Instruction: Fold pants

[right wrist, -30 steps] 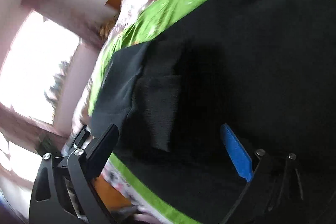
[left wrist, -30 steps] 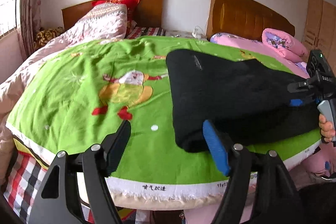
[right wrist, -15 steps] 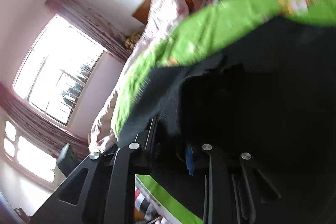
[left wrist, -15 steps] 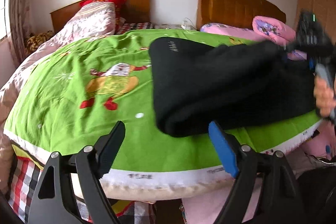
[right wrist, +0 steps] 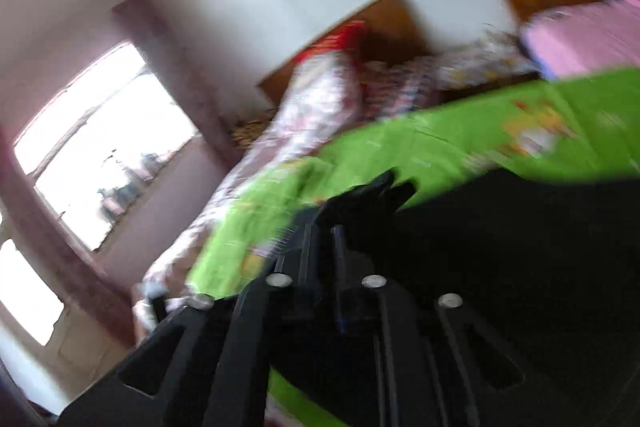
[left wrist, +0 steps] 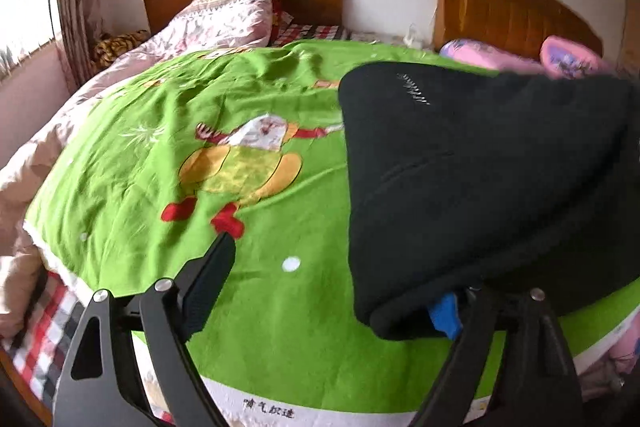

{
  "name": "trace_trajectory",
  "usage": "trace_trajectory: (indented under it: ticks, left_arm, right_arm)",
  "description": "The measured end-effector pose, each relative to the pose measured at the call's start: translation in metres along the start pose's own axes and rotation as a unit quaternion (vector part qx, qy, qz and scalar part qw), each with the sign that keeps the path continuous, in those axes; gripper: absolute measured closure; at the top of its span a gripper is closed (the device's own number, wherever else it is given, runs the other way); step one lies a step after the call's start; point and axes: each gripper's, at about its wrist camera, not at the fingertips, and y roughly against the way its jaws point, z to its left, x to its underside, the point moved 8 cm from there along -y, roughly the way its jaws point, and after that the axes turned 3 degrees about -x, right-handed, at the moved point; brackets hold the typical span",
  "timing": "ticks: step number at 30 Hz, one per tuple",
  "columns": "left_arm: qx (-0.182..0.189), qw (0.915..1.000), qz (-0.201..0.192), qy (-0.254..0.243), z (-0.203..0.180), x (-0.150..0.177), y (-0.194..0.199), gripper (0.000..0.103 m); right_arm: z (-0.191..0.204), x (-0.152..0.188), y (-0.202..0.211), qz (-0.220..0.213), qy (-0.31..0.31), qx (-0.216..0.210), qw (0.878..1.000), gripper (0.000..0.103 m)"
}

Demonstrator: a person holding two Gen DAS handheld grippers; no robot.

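Black pants [left wrist: 480,163] lie folded on a green cartoon bedspread [left wrist: 180,155], on its right half. My left gripper [left wrist: 332,291] is open; its right blue-padded finger [left wrist: 442,313] sits under the near corner of the pants and its left finger [left wrist: 208,279] lies on bare bedspread. In the blurred right wrist view my right gripper [right wrist: 324,227] is shut on a fold of the black pants [right wrist: 520,247] and holds it lifted above the bedspread [right wrist: 460,143].
Two wooden headboards [left wrist: 500,3] stand at the far wall. A patterned quilt and pillow [left wrist: 224,15] lie at the back left, pink bedding [left wrist: 520,55] at the back right. A window [right wrist: 100,143] is on the left. The bed's near edge [left wrist: 280,407] is just below my left gripper.
My right gripper closed on the pants and lifted the fabric up and leftward. My left gripper moved forward, its right finger slipping under the pants' near corner.
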Motion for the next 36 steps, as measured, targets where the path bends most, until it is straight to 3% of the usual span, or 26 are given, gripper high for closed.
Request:
trace_trajectory:
  ticks: [2, 4, 6, 8, 12, 17, 19, 20, 21, 22, 23, 25, 29, 32, 36]
  left_arm:
    - [0.006, 0.9999, 0.002, 0.008, 0.002, 0.005, -0.003, 0.016]
    - [0.014, 0.9997, 0.006, 0.017, 0.004, 0.005, -0.005, 0.016]
    - [0.007, 0.9999, 0.006, 0.012, 0.004, 0.005, -0.003, 0.014]
    - [0.002, 0.9999, 0.006, 0.009, 0.003, 0.006, -0.002, 0.014]
    - [-0.003, 0.9999, 0.005, 0.008, 0.002, 0.007, -0.001, 0.014]
    - [0.002, 0.9999, 0.005, 0.011, 0.002, 0.007, -0.001, 0.013]
    - [0.005, 0.9999, 0.005, 0.013, 0.003, 0.006, -0.003, 0.013]
    - [0.006, 0.9999, 0.004, 0.014, 0.003, 0.007, -0.002, 0.012]
    - [0.007, 0.9999, 0.003, 0.015, 0.004, 0.008, -0.002, 0.011]
    - [0.008, 0.9998, 0.002, 0.016, 0.004, 0.008, -0.002, 0.01]
    - [0.009, 0.9998, 0.002, 0.019, 0.005, 0.009, -0.002, 0.009]
    - [0.013, 0.9996, 0.0, 0.027, 0.006, 0.011, -0.001, 0.007]
    - [0.012, 0.9995, -0.001, 0.028, 0.006, 0.011, -0.001, 0.006]
    - [0.012, 0.9995, -0.001, 0.028, 0.007, 0.012, -0.001, 0.006]
    - [0.013, 0.9995, 0.001, 0.028, 0.007, 0.012, -0.001, 0.005]
  right_arm:
    - [-0.044, 0.024, -0.008, 0.02, -0.039, 0.038, 0.998, 0.099]
    - [-0.072, 0.042, -0.013, 0.048, -0.069, 0.04, 0.996, 0.099]
    - [-0.068, 0.044, -0.012, 0.064, -0.094, 0.006, 0.994, 0.097]
    - [-0.057, 0.04, -0.011, 0.072, -0.08, 0.0, 0.994, 0.085]
    - [-0.04, 0.039, -0.02, 0.107, -0.097, -0.025, 0.989, 0.084]
    - [-0.062, 0.053, -0.034, 0.149, -0.155, -0.026, 0.976, 0.083]
    - [-0.066, 0.056, -0.038, 0.156, -0.151, -0.026, 0.976, 0.082]
    - [-0.061, 0.055, -0.038, 0.153, -0.141, -0.044, 0.977, 0.066]
    - [-0.054, 0.054, -0.037, 0.158, -0.12, -0.052, 0.979, 0.057]
    - [-0.046, 0.053, -0.037, 0.163, -0.102, -0.055, 0.98, 0.037]
    - [-0.037, 0.052, -0.037, 0.166, -0.095, -0.072, 0.979, 0.007]
    - [-0.024, 0.053, -0.044, 0.184, -0.11, -0.102, 0.971, 0.004]
    - [-0.023, 0.045, -0.064, 0.187, -0.132, -0.102, 0.968, 0.004]
    - [-0.01, 0.035, -0.076, 0.181, -0.173, -0.178, 0.952, 0.004]
    - [0.003, 0.031, -0.101, 0.187, -0.166, -0.161, 0.955, 0.004]
